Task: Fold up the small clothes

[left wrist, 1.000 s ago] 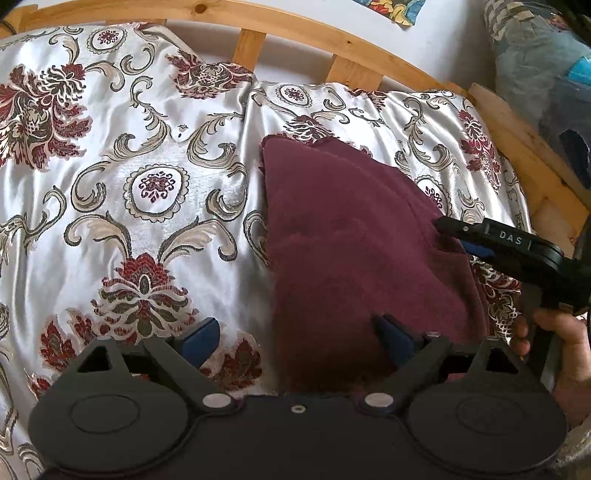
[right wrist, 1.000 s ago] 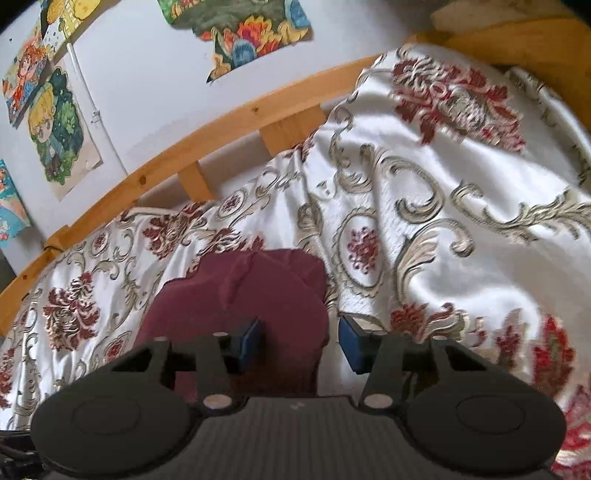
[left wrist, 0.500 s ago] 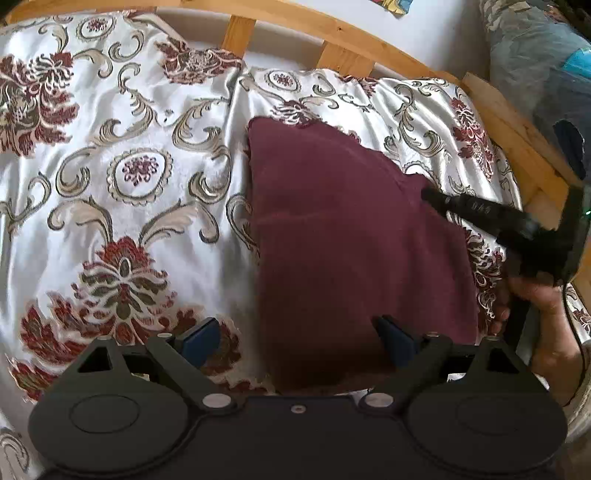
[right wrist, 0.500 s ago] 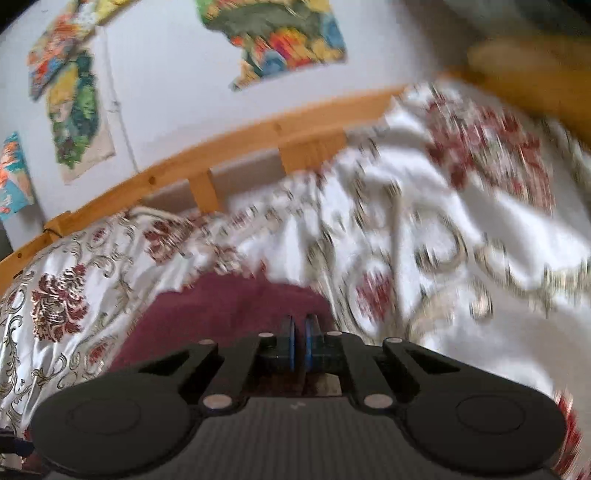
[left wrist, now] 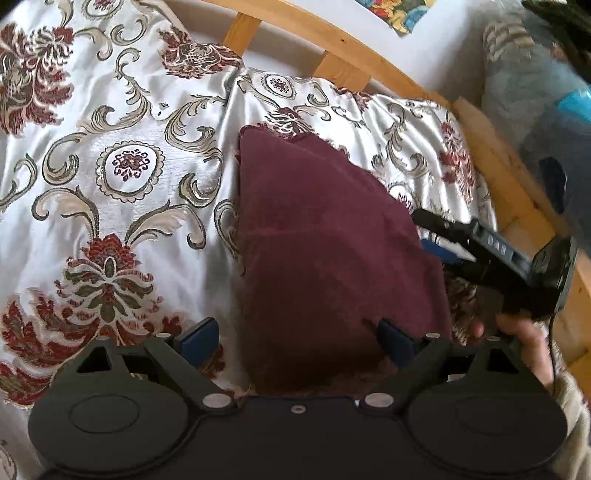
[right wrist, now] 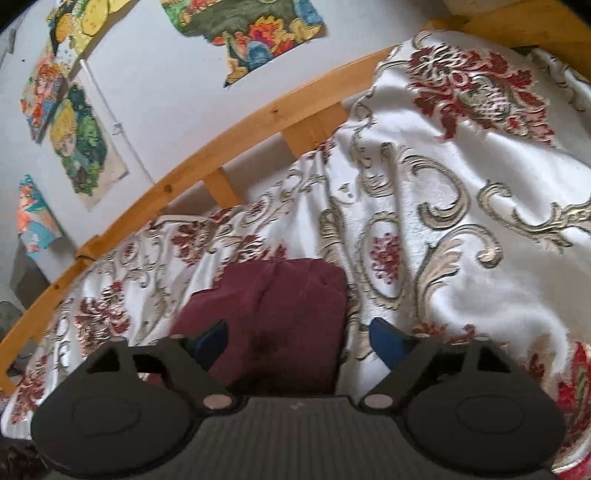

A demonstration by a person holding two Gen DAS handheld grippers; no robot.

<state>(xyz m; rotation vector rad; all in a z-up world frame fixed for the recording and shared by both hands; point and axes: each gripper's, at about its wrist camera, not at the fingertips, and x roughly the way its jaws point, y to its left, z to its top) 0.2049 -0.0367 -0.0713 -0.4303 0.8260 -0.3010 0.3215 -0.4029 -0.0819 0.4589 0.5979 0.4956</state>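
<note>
A folded maroon cloth [left wrist: 325,251] lies on the floral bedspread [left wrist: 122,177]. My left gripper [left wrist: 297,341] is open at the cloth's near edge; the fabric lies between its blue pads, which do not press on it. A hand holds my right gripper [left wrist: 430,236] at the cloth's right edge. In the right wrist view the right gripper [right wrist: 299,339] has its jaws opening wide. The maroon cloth [right wrist: 280,306] lies between them, untouched by the pads [right wrist: 388,341].
A wooden bed rail [left wrist: 332,44] runs along the far side of the bedspread, and a wooden side rail [left wrist: 517,192] stands to the right. Coloured pictures [right wrist: 251,29] hang on the white wall. A bluish-grey bundle [left wrist: 535,92] sits beyond the right rail.
The right gripper was part open a second ago, shut half a second ago, and now stands wide open. The left gripper stayed open over the cloth's near edge with only a slight turn.
</note>
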